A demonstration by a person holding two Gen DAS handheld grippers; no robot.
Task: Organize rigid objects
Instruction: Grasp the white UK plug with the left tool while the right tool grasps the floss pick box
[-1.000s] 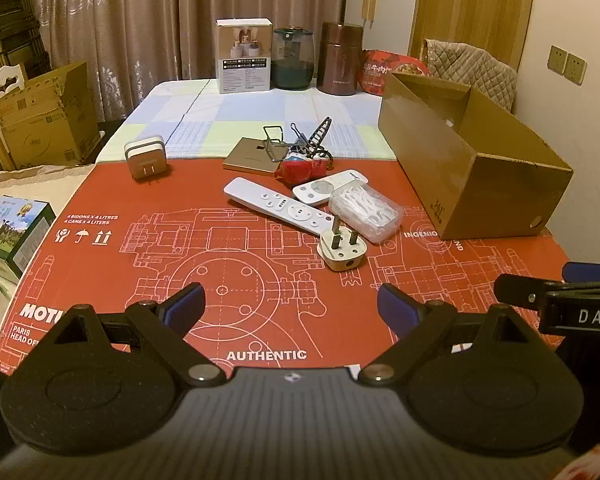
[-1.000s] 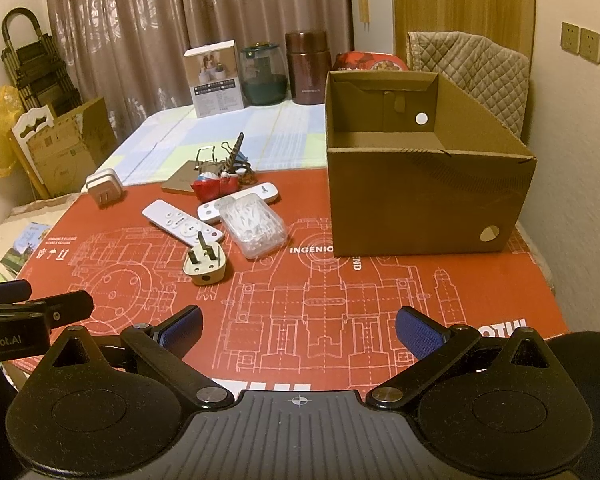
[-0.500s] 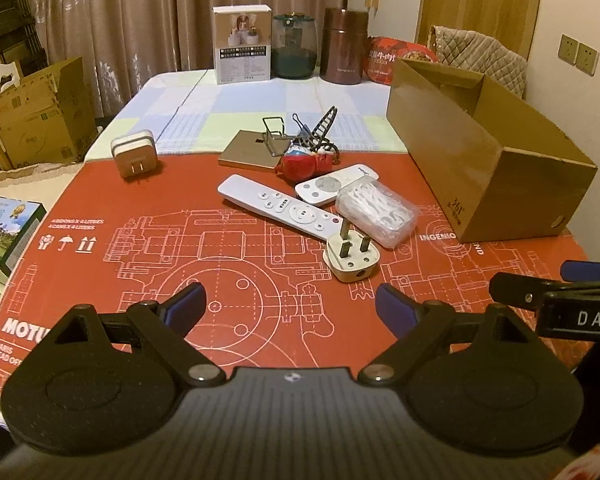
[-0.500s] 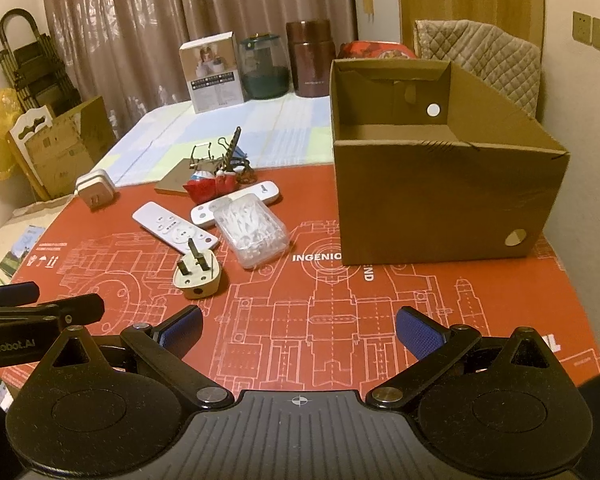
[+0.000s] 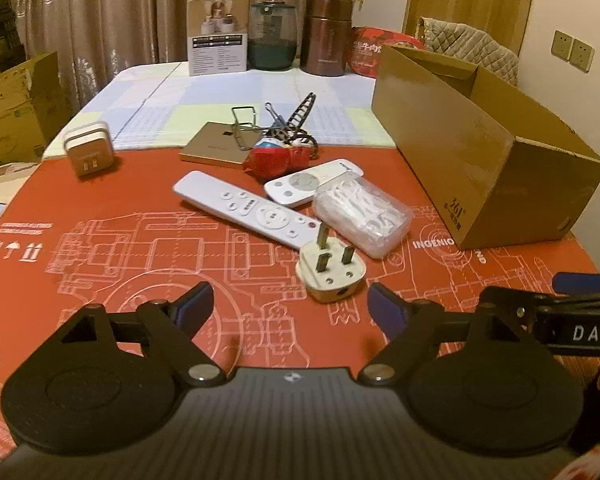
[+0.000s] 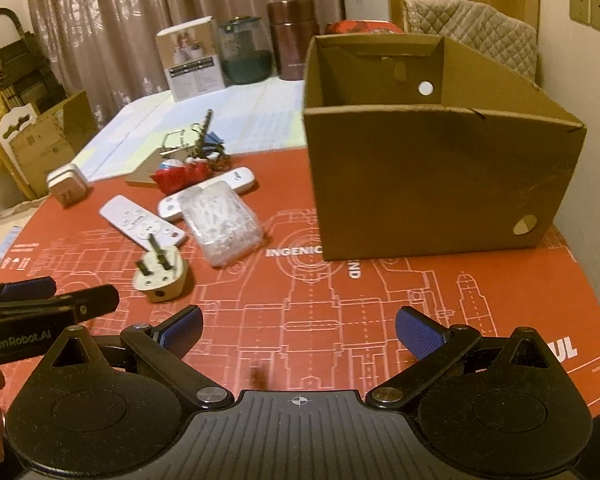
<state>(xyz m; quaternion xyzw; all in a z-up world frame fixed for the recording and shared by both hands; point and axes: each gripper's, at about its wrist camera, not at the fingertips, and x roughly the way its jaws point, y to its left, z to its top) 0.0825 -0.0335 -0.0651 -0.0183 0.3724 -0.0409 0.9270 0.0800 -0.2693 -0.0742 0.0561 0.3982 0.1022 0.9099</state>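
both tools are standing wide open and carrying nothing. left tool [image 5: 290,304] is hovering low over the red mat of the bench [image 5: 100,240], its blue pads spread apart, and the white plug [image 5: 330,270] is lying just ahead of it, slightly toward its right finger, prongs pointing up and away. right tool [image 6: 298,332] is hanging over bare mat, with the same plug [image 6: 162,274] off to its front left and the cardboard box [image 6: 432,184] straight ahead and a little right, open top facing up.

beyond the plug, going outward from the left tool, the long white remote [image 5: 246,208] is lying slantwise, touching or nearly touching the plug's far edge. to the right of that the clear packet of white picks [image 5: 362,212] is sitting, with a shorter remote [image 5: 312,182] behind it, then a red pouch [image 5: 278,158] tangled with clips and keys on a flat tan card. a white charger [image 5: 88,148] is sitting well apart, far front left.

judging by the layout, the step in hand is picking up the plug with the left tool. doing it well is probably meaning centring the fingers across the plug's smooth body rather than the prongs, coming down squarely so the pads are not nudging the remote, and closing on the flat sides so it is not twisting out. the box is looking like the destination, and nothing appears to be in it so far, though its floor is mostly hidden.
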